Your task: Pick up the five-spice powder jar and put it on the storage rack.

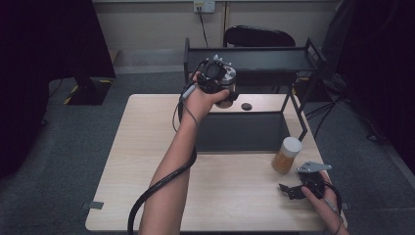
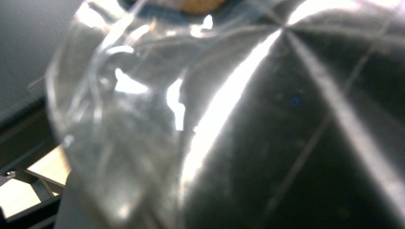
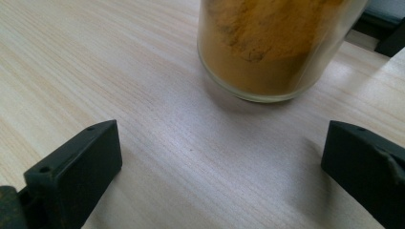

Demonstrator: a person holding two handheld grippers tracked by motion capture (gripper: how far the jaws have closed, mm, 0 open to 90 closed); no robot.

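My left gripper [image 1: 219, 78] is raised in front of the black rack's top shelf [image 1: 254, 59], shut on a glass jar with a shiny metal lid [image 1: 228, 76]. The left gripper view looks straight onto that jar [image 2: 119, 124] and its lid [image 2: 296, 119] from very close, blurred. A second jar [image 1: 287, 155] with a white lid and orange-brown powder stands on the table at the right. My right gripper [image 1: 296, 189] rests low on the table just in front of it, open. In the right gripper view the powder jar [image 3: 272, 47] stands beyond the gap of the gripper [image 3: 222, 162], touching neither jaw.
The two-tier black rack has its lower shelf [image 1: 240, 131] on the light wooden table [image 1: 142, 161]. A small dark round object [image 1: 246, 106] lies behind the rack's lower shelf. A black chair [image 1: 259, 35] stands behind the rack. Cables trail from both grippers.
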